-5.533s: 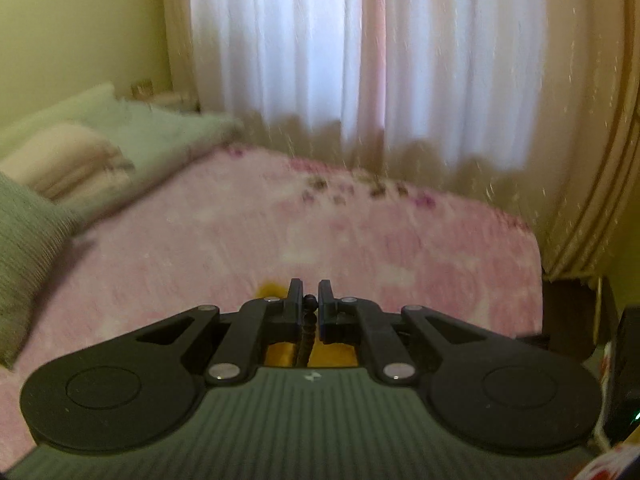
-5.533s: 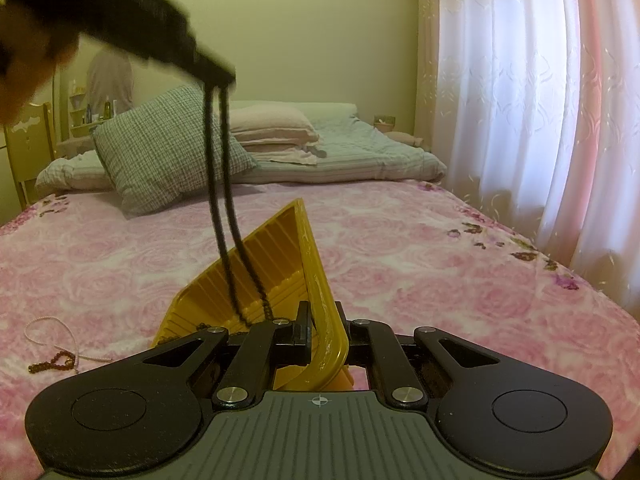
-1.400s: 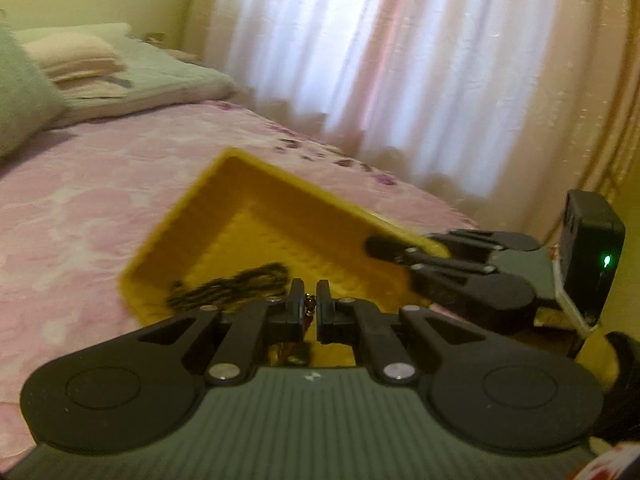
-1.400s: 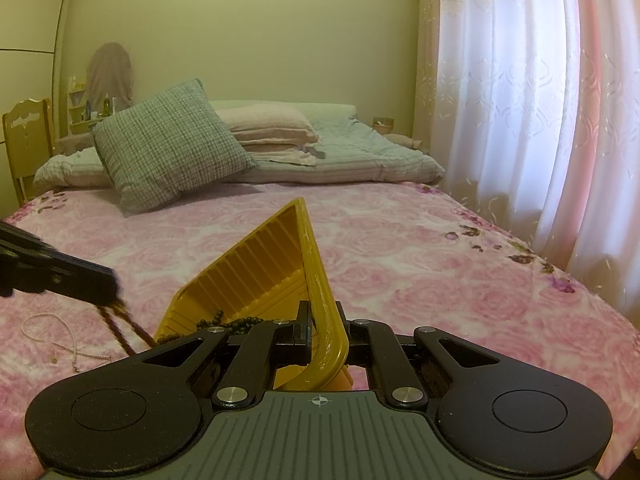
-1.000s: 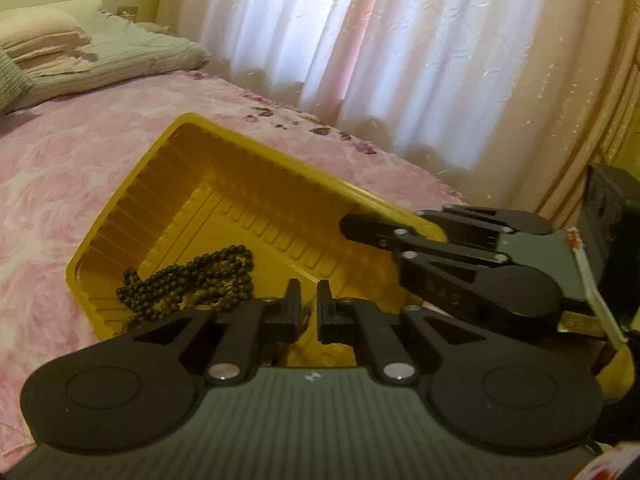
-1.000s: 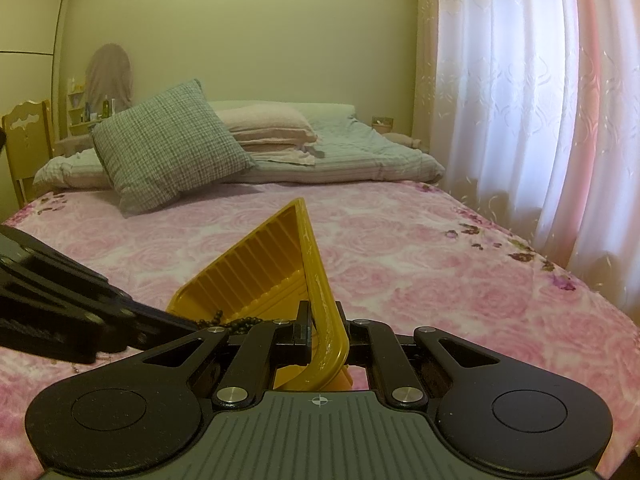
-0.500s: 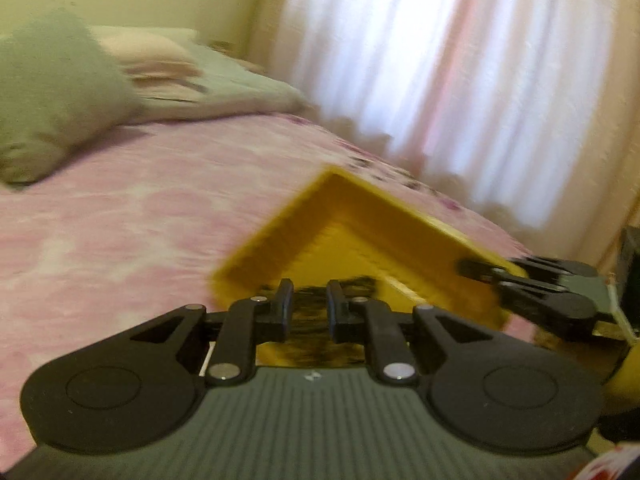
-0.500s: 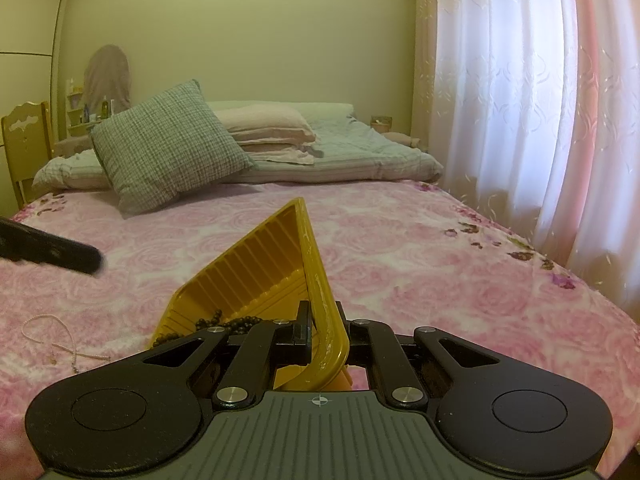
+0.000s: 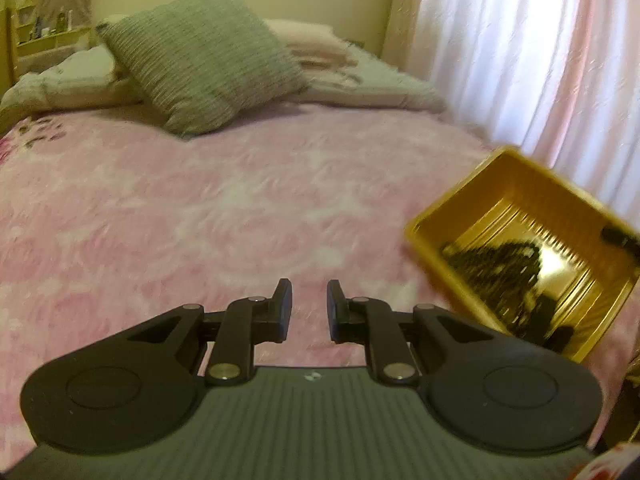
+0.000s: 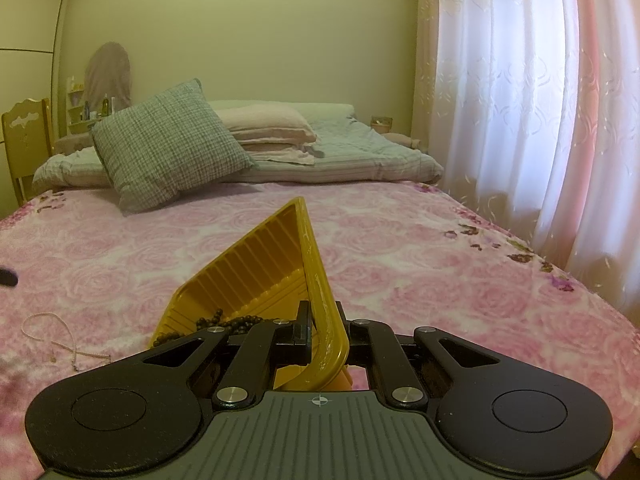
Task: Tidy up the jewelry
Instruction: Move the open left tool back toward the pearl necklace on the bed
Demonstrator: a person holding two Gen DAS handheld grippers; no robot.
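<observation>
My right gripper (image 10: 323, 330) is shut on the rim of a yellow plastic tray (image 10: 256, 276) and holds it tilted above the pink bed. A black bead necklace (image 10: 224, 325) lies inside the tray. The tray also shows at the right of the left wrist view (image 9: 472, 216), with the beads (image 9: 488, 260) in it, blurred. My left gripper (image 9: 308, 307) is open and empty over the pink bedspread, left of the tray. A thin pale cord necklace (image 10: 60, 340) lies on the bed left of the tray.
A green checked pillow (image 10: 168, 152) and folded blankets (image 10: 272, 128) lie at the head of the bed. White curtains (image 10: 540, 120) hang along the right side. A wooden chair (image 10: 24, 140) stands at the far left.
My left gripper has let go of the black bead necklace into the tray, opened, and swung left away from the tray. The right gripper still holds the tray in place.
</observation>
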